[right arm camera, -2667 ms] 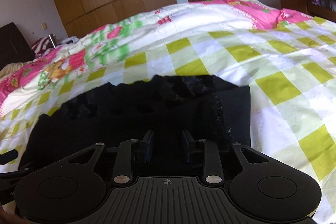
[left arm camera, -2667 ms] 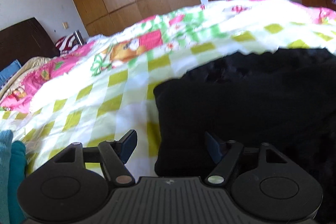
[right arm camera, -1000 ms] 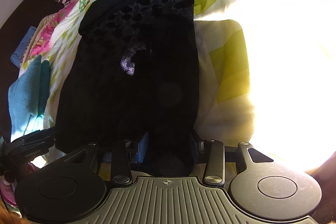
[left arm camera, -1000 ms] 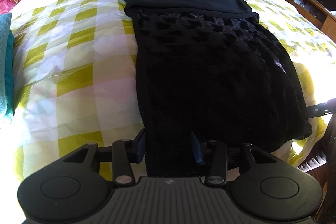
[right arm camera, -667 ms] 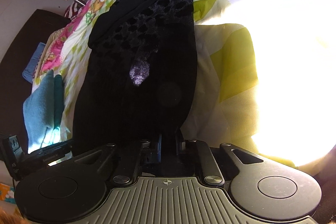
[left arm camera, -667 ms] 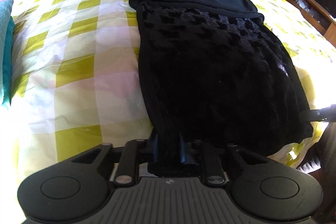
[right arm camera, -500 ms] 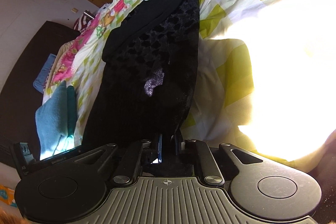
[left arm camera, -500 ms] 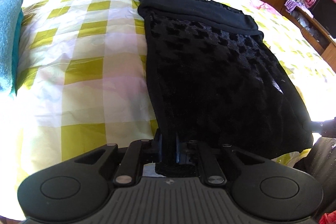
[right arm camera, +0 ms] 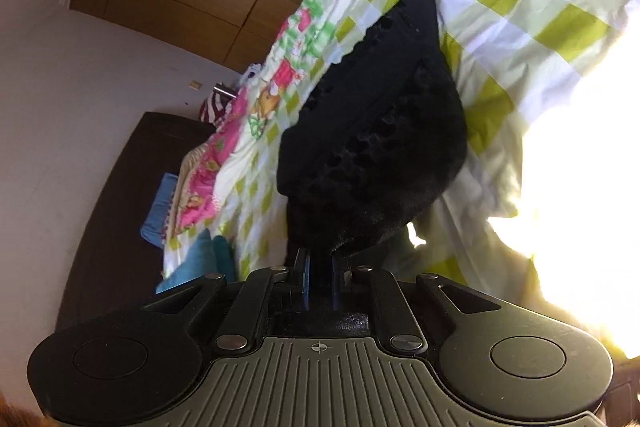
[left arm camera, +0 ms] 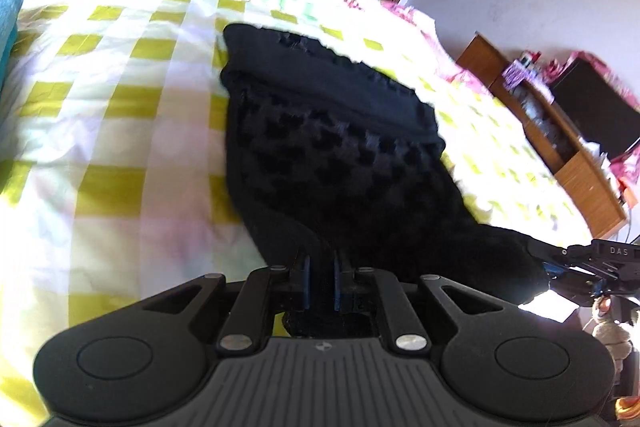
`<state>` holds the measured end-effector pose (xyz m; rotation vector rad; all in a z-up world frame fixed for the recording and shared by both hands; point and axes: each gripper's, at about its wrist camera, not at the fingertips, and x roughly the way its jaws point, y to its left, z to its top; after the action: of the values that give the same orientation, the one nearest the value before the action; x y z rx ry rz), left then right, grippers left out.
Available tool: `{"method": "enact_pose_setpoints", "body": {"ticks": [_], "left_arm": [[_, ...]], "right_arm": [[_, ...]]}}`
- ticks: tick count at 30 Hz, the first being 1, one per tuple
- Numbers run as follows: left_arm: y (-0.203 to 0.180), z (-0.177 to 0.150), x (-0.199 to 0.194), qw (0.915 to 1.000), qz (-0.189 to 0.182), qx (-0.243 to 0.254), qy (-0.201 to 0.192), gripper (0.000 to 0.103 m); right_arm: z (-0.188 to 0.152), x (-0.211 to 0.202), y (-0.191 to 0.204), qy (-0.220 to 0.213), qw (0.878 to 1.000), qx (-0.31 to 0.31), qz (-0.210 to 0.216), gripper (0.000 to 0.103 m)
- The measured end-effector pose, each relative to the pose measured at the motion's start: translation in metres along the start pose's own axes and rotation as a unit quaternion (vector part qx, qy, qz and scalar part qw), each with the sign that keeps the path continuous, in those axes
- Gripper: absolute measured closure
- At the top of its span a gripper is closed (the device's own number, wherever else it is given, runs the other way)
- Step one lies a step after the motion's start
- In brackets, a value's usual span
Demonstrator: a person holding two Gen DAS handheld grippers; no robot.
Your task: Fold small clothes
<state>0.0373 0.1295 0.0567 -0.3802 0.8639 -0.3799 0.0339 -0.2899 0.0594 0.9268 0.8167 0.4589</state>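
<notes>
Both claws, left gripper [left arm camera: 320,281] and right gripper [right arm camera: 318,277], pinch the black garment's [left arm camera: 340,163] near hem above the bedspread [left arm camera: 120,131]; fold barely started, far end lying flat.

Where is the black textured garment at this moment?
The black textured garment lies on the green-and-white checked bedsheet; its near edge is clamped by the left gripper and the right gripper.

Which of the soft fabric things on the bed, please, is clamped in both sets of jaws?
The black textured fleece garment, gripped at its near edge by both grippers; the folded teal towel lies untouched at the bed's edge.
</notes>
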Motion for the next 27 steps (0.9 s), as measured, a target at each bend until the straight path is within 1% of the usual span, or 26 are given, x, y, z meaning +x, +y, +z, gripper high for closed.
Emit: {"method": "enact_pose_setpoints", "body": {"ticks": [3, 4, 6, 8, 9, 11, 13, 14, 15, 16, 17, 18, 20, 21, 22, 23, 24, 27], "left_arm": [[0.002, 0.049, 0.013, 0.9986, -0.031, -0.016, -0.04, 0.079], [0.004, 0.066, 0.02, 0.9979, -0.034, -0.018, -0.052, 0.079], [0.013, 0.108, 0.04, 0.9961, -0.028, -0.023, -0.081, 0.079], [0.026, 0.147, 0.068, 0.9945, -0.018, -0.038, -0.096, 0.079], [0.032, 0.162, 0.082, 0.9939, -0.008, -0.046, -0.1, 0.079], [0.049, 0.193, 0.121, 0.9913, 0.021, -0.077, -0.105, 0.078], [0.063, 0.212, 0.152, 0.9888, 0.038, -0.1, -0.103, 0.078], [0.071, 0.217, 0.165, 0.987, 0.059, -0.106, -0.106, 0.078], [0.075, 0.22, 0.177, 0.9865, 0.075, -0.1, -0.105, 0.078], [0.077, 0.219, 0.183, 0.9859, 0.086, -0.099, -0.104, 0.078], [0.081, 0.216, 0.186, 0.9856, 0.088, -0.101, -0.103, 0.078], [0.083, 0.213, 0.185, 0.9857, 0.085, -0.104, -0.102, 0.076], [0.088, 0.205, 0.179, 0.9866, 0.076, -0.101, -0.103, 0.07], [0.089, 0.2, 0.175, 0.9868, 0.078, -0.1, -0.101, 0.062], [0.091, 0.195, 0.17, 0.9872, 0.078, -0.098, -0.098, 0.054], [0.092, 0.191, 0.167, 0.988, 0.079, -0.095, -0.094, 0.052], [0.091, 0.188, 0.165, 0.9889, 0.08, -0.088, -0.089, 0.049], [0.086, 0.188, 0.169, 0.9927, 0.069, -0.065, -0.075, 0.045]], "right_arm": [[0.048, 0.025, 0.017, -0.043, 0.999, -0.01, 0.029, 0.093], [0.066, 0.036, 0.02, -0.058, 0.998, -0.014, 0.031, 0.093], [0.102, 0.06, 0.021, -0.084, 0.996, -0.012, 0.026, 0.093], [0.143, 0.093, 0.014, -0.111, 0.994, 0.007, 0.003, 0.093], [0.157, 0.106, 0.011, -0.122, 0.992, 0.011, -0.012, 0.093], [0.184, 0.142, 0.002, -0.138, 0.989, 0.018, -0.046, 0.089], [0.2, 0.163, -0.006, -0.149, 0.986, 0.011, -0.072, 0.089], [0.204, 0.173, -0.012, -0.157, 0.983, 0.002, -0.089, 0.086], [0.207, 0.176, -0.013, -0.161, 0.982, -0.004, -0.095, 0.083], [0.207, 0.179, -0.015, -0.161, 0.982, -0.011, -0.097, 0.075], [0.203, 0.168, -0.02, -0.164, 0.981, -0.029, -0.096, 0.069], [0.2, 0.165, -0.019, -0.168, 0.979, -0.051, -0.101, 0.067], [0.19, 0.164, -0.014, -0.165, 0.968, -0.126, -0.138, 0.063], [0.186, 0.169, -0.01, -0.156, 0.958, -0.171, -0.168, 0.06], [0.182, 0.173, -0.009, -0.145, 0.951, -0.199, -0.186, 0.059], [0.18, 0.179, -0.01, -0.129, 0.947, -0.218, -0.198, 0.059], [0.178, 0.184, -0.01, -0.115, 0.945, -0.228, -0.204, 0.059], [0.176, 0.201, -0.008, -0.093, 0.94, -0.251, -0.21, 0.058]]}}
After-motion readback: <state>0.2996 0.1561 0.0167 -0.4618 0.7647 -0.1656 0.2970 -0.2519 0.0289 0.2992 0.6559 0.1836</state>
